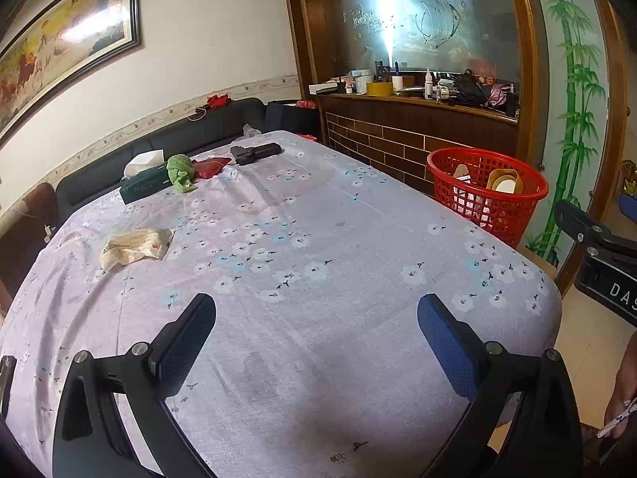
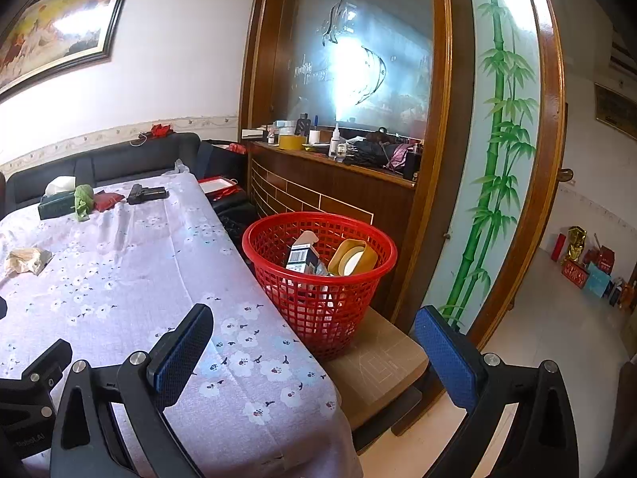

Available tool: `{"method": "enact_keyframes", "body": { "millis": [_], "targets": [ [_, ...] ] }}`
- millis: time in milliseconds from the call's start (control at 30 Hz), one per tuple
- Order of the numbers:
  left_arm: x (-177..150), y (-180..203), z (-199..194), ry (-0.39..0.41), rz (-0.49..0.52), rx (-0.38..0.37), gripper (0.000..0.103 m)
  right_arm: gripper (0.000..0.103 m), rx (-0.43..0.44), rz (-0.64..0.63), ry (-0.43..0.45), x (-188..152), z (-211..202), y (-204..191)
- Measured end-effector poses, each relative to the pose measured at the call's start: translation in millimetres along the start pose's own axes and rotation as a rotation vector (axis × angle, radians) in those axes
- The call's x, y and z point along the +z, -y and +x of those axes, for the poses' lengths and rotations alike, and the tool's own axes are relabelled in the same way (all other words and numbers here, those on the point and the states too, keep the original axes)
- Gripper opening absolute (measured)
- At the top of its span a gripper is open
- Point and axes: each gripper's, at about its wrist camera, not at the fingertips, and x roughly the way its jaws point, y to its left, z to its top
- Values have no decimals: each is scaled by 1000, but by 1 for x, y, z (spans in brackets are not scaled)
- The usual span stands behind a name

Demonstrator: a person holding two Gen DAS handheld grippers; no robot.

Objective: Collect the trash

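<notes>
A crumpled beige wrapper [image 1: 135,247] lies on the flowered tablecloth [image 1: 302,271], left of centre; it also shows in the right wrist view [image 2: 26,259]. A green crumpled cloth [image 1: 180,171] and a red packet [image 1: 210,167] lie at the far end. A red mesh basket [image 2: 318,275] stands on a stool beside the table's right edge and holds a carton and a tape roll; it also shows in the left wrist view [image 1: 485,191]. My left gripper [image 1: 314,334] is open and empty above the near table. My right gripper [image 2: 314,342] is open and empty near the basket.
A tissue box [image 1: 145,183] and a black object [image 1: 254,152] sit at the table's far end. A black sofa [image 1: 159,147] lines the wall behind. A wooden counter [image 2: 330,183] with clutter stands behind the basket. Tiled floor [image 2: 557,318] opens to the right.
</notes>
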Motion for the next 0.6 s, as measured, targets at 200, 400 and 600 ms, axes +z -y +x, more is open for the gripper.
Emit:
{"method": "enact_keyframes", "body": {
  "millis": [200,400,600],
  "targets": [
    [0,0,-1,0,1,2,101,103,1,-2,-4,0,1,0],
    [0,0,0,0,-1,3,101,103,3,-7,-6,1,3,-1],
    [-1,-2,0,-2,-4,4,101,103,4,-12,-4,1,3,-3]
  ]
}}
